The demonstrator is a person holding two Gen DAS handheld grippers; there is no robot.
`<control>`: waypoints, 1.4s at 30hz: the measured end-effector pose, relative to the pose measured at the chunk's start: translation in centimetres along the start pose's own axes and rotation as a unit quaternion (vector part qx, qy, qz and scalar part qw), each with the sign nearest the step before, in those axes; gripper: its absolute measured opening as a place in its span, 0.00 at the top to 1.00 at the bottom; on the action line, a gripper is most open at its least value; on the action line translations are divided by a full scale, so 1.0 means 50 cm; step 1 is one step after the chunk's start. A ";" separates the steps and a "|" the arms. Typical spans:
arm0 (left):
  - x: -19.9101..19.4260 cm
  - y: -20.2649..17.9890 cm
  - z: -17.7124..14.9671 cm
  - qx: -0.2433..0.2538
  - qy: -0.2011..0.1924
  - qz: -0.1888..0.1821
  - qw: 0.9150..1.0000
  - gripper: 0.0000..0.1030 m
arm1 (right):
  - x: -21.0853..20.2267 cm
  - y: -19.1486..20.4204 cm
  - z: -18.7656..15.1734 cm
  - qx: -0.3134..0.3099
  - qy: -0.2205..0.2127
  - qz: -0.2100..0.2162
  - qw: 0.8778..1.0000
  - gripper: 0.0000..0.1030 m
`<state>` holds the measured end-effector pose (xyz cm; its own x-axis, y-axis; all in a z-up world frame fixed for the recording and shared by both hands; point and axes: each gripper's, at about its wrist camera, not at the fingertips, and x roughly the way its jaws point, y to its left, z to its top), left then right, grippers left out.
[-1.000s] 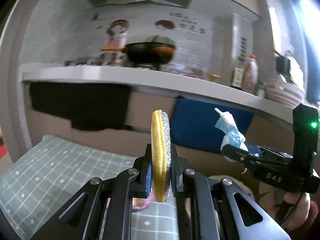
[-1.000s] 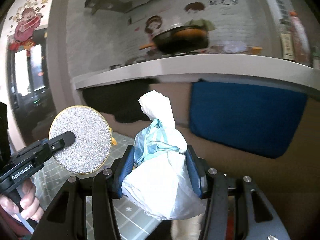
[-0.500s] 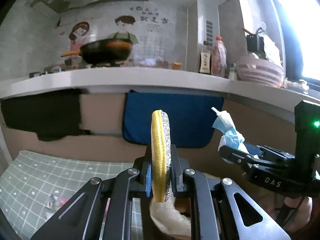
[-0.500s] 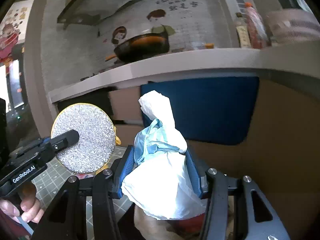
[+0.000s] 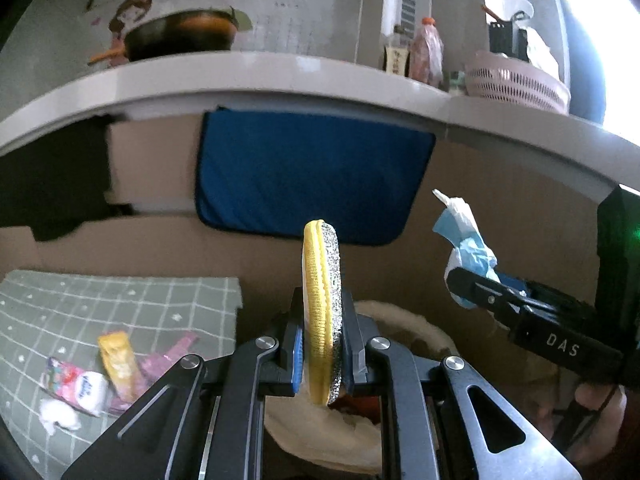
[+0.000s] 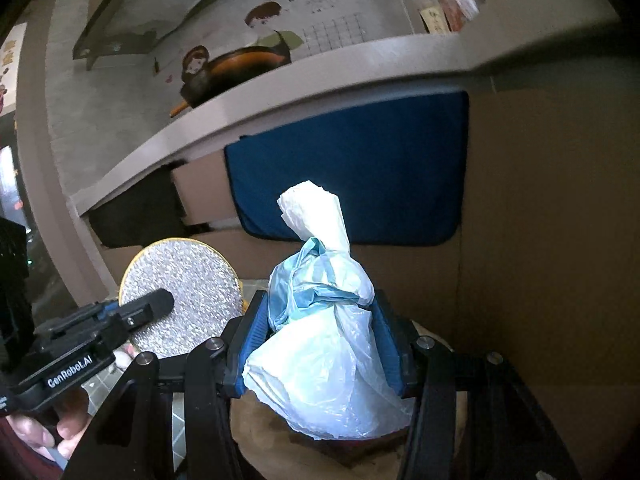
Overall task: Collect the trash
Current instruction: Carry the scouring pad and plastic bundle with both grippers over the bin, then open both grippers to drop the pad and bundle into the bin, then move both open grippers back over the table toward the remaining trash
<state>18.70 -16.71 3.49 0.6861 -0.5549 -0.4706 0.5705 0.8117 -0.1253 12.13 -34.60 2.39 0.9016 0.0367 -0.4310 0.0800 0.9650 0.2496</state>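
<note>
My left gripper (image 5: 321,314) is shut on a round scouring pad (image 5: 320,280), yellow on one face and silver on the other, held upright on edge. From the right wrist view the pad (image 6: 188,276) shows its silver face, with the left gripper (image 6: 154,306) on it. The right gripper (image 6: 320,312) is shut on a tied white and pale blue plastic bag (image 6: 328,356); the bag (image 5: 466,244) sticks up from it in the left wrist view. A bin lined with a cream bag (image 5: 412,320) sits just below both grippers. Several snack wrappers (image 5: 116,364) lie on a grey checked mat (image 5: 120,300).
A cardboard wall (image 5: 500,208) with a blue cloth (image 5: 308,176) hung on it stands close ahead, under a white counter edge (image 5: 280,76). On the counter are a wok (image 5: 180,40), bottles (image 5: 428,52) and a pink basket (image 5: 516,84). A hand (image 6: 36,436) grips the left handle.
Both grippers have swung to the right and dipped lower. The mat slid off to the left and the lined bin came into view beneath them. Both grips are unchanged.
</note>
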 end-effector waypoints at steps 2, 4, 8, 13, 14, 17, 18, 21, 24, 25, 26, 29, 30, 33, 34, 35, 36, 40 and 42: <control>0.021 -0.002 -0.012 -0.004 0.013 -0.009 1.000 0.85 | 0.007 -0.010 -0.006 0.004 0.004 -0.004 1.000 0.54; 0.047 0.000 -0.025 -0.015 0.033 -0.023 0.999 0.85 | 0.013 -0.021 -0.013 0.010 0.008 -0.008 1.000 0.54; 0.102 0.003 -0.053 -0.039 0.076 -0.047 0.995 0.85 | 0.027 -0.043 -0.026 0.021 0.017 -0.014 1.000 0.54; 0.155 0.009 -0.090 -0.065 0.113 -0.094 0.987 0.84 | 0.046 -0.066 -0.041 0.032 0.030 -0.022 0.999 0.54; 0.163 0.013 -0.096 -0.073 0.118 -0.106 0.985 0.81 | 0.051 -0.070 -0.044 0.034 0.033 -0.022 0.999 0.54; 0.168 0.028 -0.106 -0.093 0.122 -0.118 0.981 0.65 | 0.066 -0.078 -0.053 0.039 0.043 -0.025 0.998 0.54; 0.166 0.036 -0.108 -0.102 0.121 -0.119 0.980 0.64 | 0.071 -0.080 -0.056 0.041 0.046 -0.024 0.998 0.54; 0.151 0.060 -0.110 -0.121 0.110 -0.108 0.981 0.58 | 0.089 -0.079 -0.067 0.042 0.058 -0.024 0.997 0.54; 0.122 0.082 -0.102 -0.125 0.092 -0.080 0.985 0.57 | 0.108 -0.074 -0.078 0.037 0.070 -0.025 0.997 0.54; 0.113 0.089 -0.100 -0.125 0.087 -0.072 0.986 0.57 | 0.113 -0.072 -0.081 0.036 0.073 -0.026 0.996 0.54; 0.102 0.098 -0.099 -0.126 0.080 -0.064 0.987 0.57 | 0.121 -0.070 -0.086 0.034 0.078 -0.027 0.996 0.54; 0.070 0.125 -0.097 -0.125 0.057 -0.034 0.990 0.57 | 0.142 -0.066 -0.098 0.033 0.091 -0.028 0.995 0.53; 0.058 0.132 -0.096 -0.123 0.049 -0.024 0.991 0.57 | 0.149 -0.065 -0.103 0.033 0.096 -0.028 0.994 0.53; 0.020 0.153 -0.095 -0.115 0.027 0.006 0.993 0.57 | 0.164 -0.061 -0.115 0.031 0.106 -0.031 0.993 0.52; 0.008 0.159 -0.096 -0.115 0.023 0.011 0.993 0.57 | 0.167 -0.059 -0.119 0.030 0.107 -0.033 0.993 0.51; -0.008 0.166 -0.097 -0.114 0.019 0.015 0.993 0.57 | 0.170 -0.057 -0.122 0.027 0.108 -0.036 0.993 0.51; -0.018 0.170 -0.100 -0.113 0.018 0.017 0.993 0.57 | 0.173 -0.053 -0.125 0.022 0.110 -0.041 0.993 0.48; -0.065 0.192 -0.108 -0.119 0.013 0.027 0.992 0.57 | 0.177 -0.034 -0.132 -0.008 0.110 -0.065 0.992 0.37; -0.090 0.212 -0.113 -0.131 0.014 0.031 0.991 0.57 | 0.173 -0.028 -0.134 -0.015 0.110 -0.070 0.991 0.34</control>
<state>19.12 -4.60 -0.66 0.7018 -0.4999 -0.5076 0.3880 0.8657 -0.3162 16.95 -33.88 -7.51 0.7678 -0.0457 -0.6390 0.1819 0.9720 0.1490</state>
